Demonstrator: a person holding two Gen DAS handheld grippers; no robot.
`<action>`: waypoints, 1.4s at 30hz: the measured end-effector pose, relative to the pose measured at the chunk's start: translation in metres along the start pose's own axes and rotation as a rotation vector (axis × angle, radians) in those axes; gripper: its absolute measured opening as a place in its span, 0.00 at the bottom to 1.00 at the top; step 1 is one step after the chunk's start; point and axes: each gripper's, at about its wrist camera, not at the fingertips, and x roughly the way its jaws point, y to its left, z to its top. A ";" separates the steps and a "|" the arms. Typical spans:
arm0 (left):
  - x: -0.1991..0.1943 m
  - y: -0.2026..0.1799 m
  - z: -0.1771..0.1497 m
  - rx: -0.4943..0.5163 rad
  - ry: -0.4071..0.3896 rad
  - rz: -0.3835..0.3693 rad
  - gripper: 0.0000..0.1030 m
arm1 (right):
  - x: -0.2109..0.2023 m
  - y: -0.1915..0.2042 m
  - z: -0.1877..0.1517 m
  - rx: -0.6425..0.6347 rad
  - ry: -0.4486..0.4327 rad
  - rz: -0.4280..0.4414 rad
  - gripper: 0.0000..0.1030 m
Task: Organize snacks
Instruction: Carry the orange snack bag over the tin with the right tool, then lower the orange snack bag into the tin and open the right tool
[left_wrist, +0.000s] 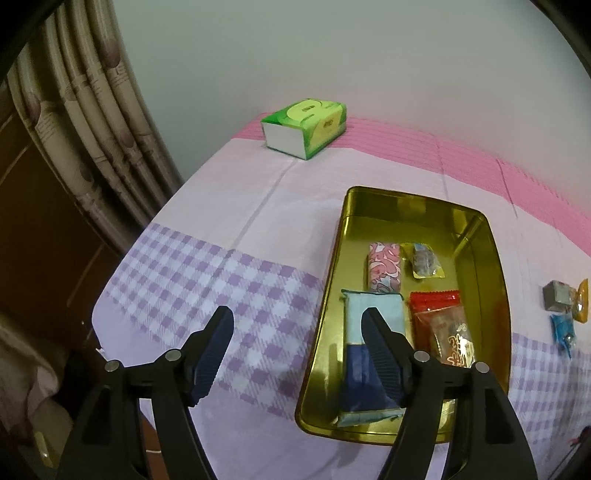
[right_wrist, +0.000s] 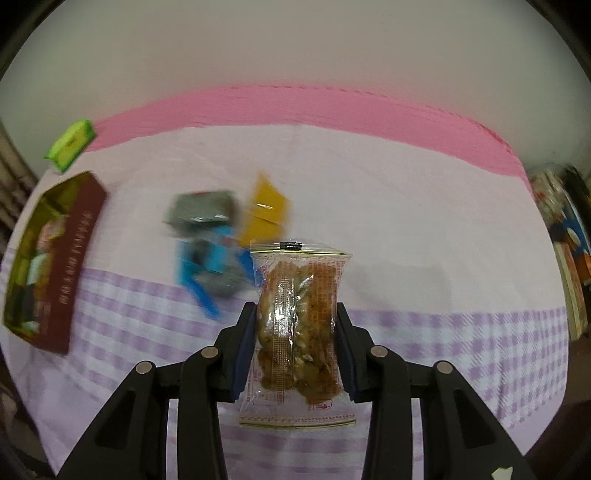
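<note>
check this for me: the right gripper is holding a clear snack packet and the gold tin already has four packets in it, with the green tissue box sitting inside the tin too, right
Not quite. The tissue box is not inside the tin; the left wrist view shows it on the cloth, well behind the tin near the pink stripe. The rest holds: the right gripper grips the clear snack packet, and four packets lie in the tin.

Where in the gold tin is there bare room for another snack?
The gold tin is bare across its far end, beyond the pink patterned packet and small clear packet. The near half is crowded by the blue packet and red packet.
</note>
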 end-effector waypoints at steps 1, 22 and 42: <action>-0.001 0.002 0.000 -0.001 -0.007 0.009 0.71 | -0.003 0.011 0.005 -0.015 -0.006 0.021 0.35; 0.008 0.063 -0.024 -0.162 0.064 0.087 0.73 | 0.002 0.264 0.030 -0.363 0.045 0.368 0.36; 0.012 0.070 -0.024 -0.206 0.089 0.076 0.74 | 0.031 0.314 0.026 -0.389 0.111 0.386 0.38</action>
